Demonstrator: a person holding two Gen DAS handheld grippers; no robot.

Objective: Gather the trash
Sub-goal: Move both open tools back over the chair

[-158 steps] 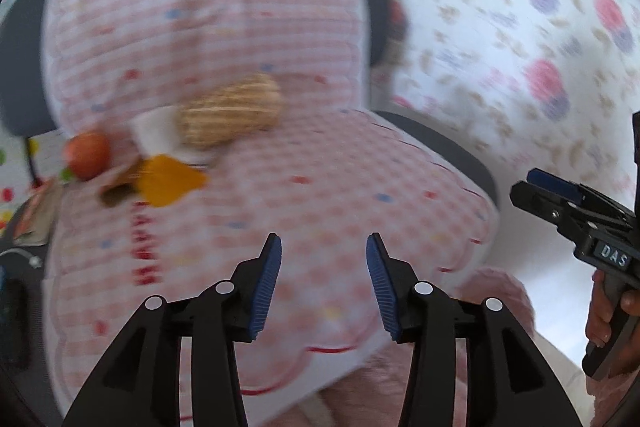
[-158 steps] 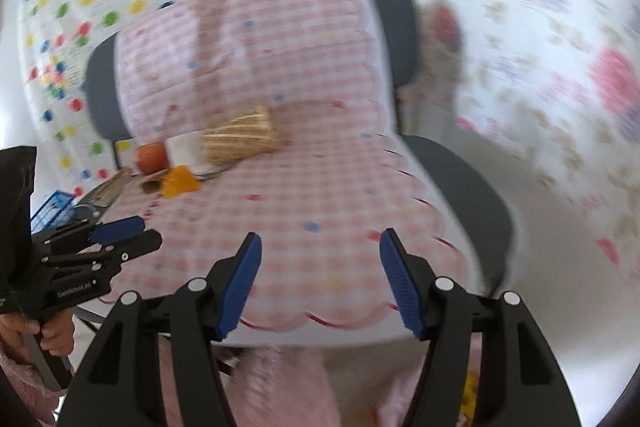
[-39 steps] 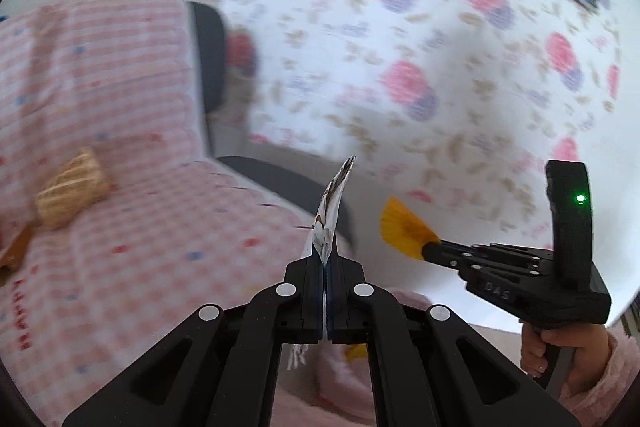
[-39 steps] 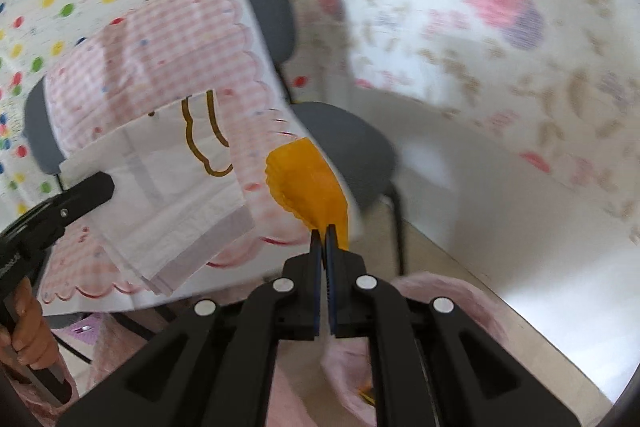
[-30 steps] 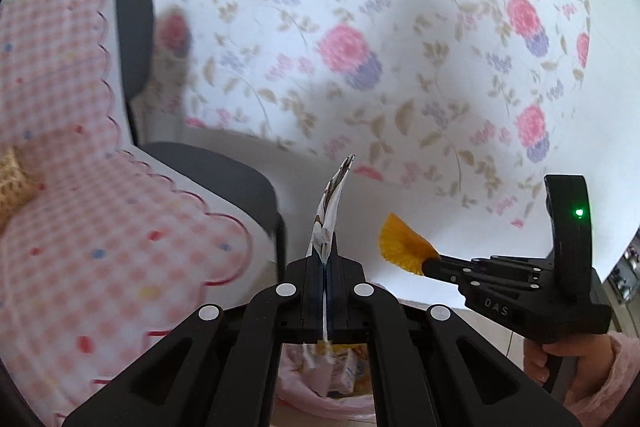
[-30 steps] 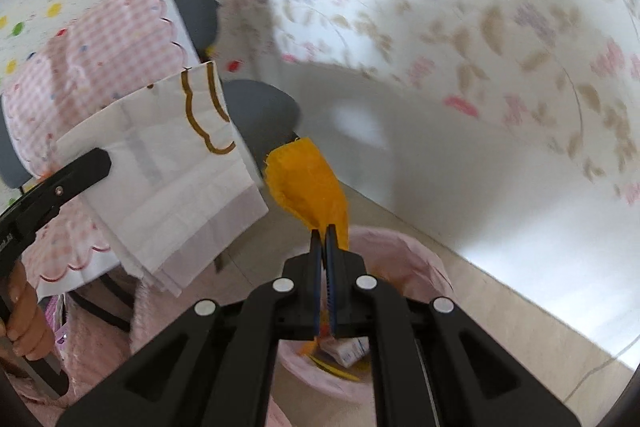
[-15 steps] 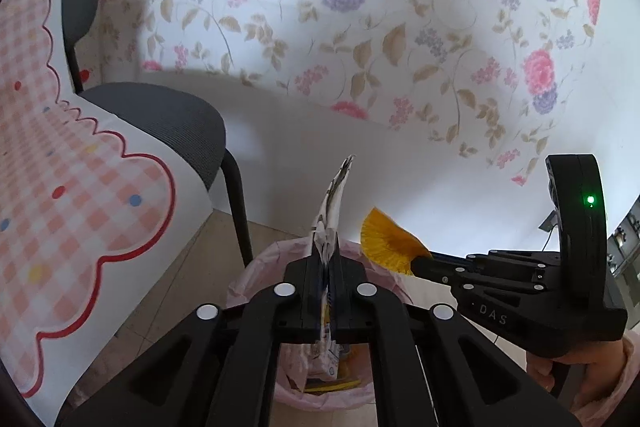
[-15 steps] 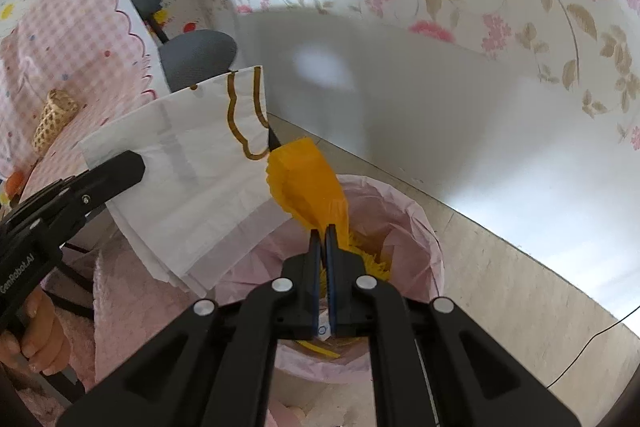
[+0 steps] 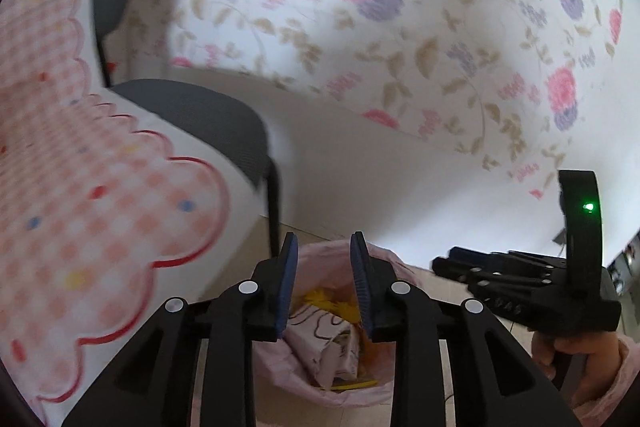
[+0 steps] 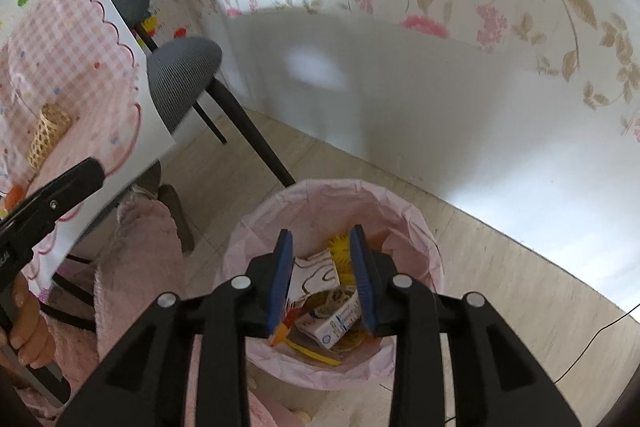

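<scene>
The white wrapper with brown loops (image 10: 316, 273) and the orange paper cup liner (image 10: 340, 245) now lie in the pink-lined trash bin (image 10: 420, 227), on top of a small carton (image 10: 332, 323) and yellow scraps. I hold both tools over the bin's mouth so that whatever I let go falls straight in and not onto the floor.

My right gripper (image 10: 322, 277) hangs directly above the heap, tilted steeply down; its jaws have just been opening, the blue pads now stand apart, and nothing is between them (the wrapper seen through the gap lies well below, in the bag). My left gripper (image 9: 322, 287) is in the same case: its jaws have just been opening, they stand parted with no paper left in them, and through the gap I see the same wrapper (image 9: 320, 331) and a bit of the orange liner (image 9: 324, 301) down in the bin (image 9: 320, 393).

Further out, the chair with the pink checked cover (image 10: 60, 59) stands to the left of the bin, and on it a woven cone-shaped thing (image 10: 48, 133) still waits, well apart from both grippers. I judge that this drop is done and that more remains to be fetched from the chair.
</scene>
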